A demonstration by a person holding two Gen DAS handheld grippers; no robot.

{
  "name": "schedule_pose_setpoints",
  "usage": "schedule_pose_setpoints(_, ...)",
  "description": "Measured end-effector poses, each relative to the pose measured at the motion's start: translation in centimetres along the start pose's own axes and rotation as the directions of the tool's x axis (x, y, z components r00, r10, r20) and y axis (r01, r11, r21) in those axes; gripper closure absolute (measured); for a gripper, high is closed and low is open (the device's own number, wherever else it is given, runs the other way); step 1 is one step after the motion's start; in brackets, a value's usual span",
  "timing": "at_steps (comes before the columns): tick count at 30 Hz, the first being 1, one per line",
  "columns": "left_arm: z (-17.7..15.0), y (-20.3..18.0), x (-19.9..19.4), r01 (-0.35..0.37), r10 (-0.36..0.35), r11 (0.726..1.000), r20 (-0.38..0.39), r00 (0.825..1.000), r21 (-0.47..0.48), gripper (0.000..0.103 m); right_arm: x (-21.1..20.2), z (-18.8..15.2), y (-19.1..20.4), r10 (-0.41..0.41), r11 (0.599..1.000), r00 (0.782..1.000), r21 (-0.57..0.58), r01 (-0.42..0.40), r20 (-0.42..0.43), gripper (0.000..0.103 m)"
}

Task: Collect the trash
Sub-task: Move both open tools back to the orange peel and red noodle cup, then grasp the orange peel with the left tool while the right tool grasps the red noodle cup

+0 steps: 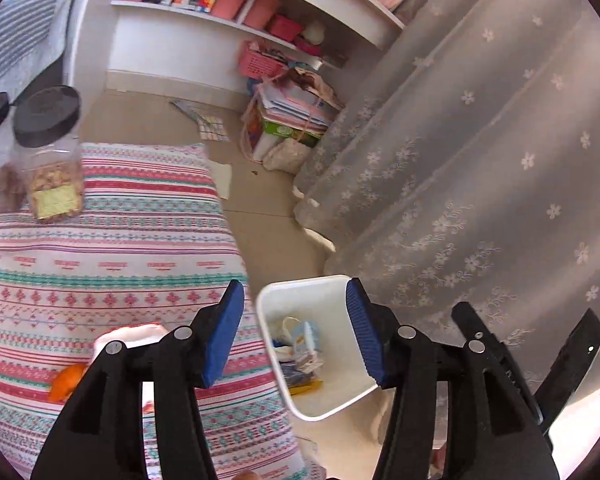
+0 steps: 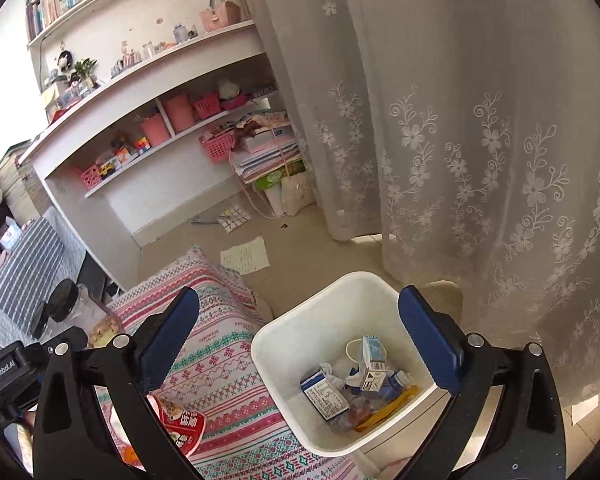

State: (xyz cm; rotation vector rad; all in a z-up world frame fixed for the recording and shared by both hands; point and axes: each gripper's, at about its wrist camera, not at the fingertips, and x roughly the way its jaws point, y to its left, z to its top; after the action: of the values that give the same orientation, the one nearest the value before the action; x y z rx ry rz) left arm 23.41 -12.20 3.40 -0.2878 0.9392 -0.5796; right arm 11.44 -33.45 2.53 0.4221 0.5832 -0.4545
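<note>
The left tool (image 1: 296, 332) hung released, nothing between its pads, over one white bin (image 1: 300, 300) of trash just beside the bed (image 1: 112, 240); the right tool (image 2: 300, 344) gaped empty too. Two jars (image 1: 50, 152) stood far left

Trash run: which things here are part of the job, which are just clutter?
Job:
white bin
red snack wrapper
orange peel
left claw

Clutter:
snack jars
pink baskets
paper stack
curtain
</note>
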Motion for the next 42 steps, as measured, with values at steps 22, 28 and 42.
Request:
schedule_pose_setpoints(22,-9.8,16.6,2.1,-0.435,0.419,0.9,-0.354,0.836,0.038,0.049,2.0,-4.6,10.4,0.218,0.881,0.939,-0.359,-0.306,-0.267,0.007)
schedule_pose_setpoints(28,-10.7,16.0,5.1,-0.331,0.416,0.901,-0.343,0.842,0.279,0.049,2.4,-4.8,12.7,0.341,0.734,0.867,-0.474,-0.487,-0.362,0.007)
schedule_pose_setpoints(42,-10.4,16.1,5.7,-0.152,0.278,0.92,-0.326,0.904,0.362,0.08,5.7,-8.5,16.3,0.348,0.421,0.75,-0.621,-0.661,-0.563,0.007)
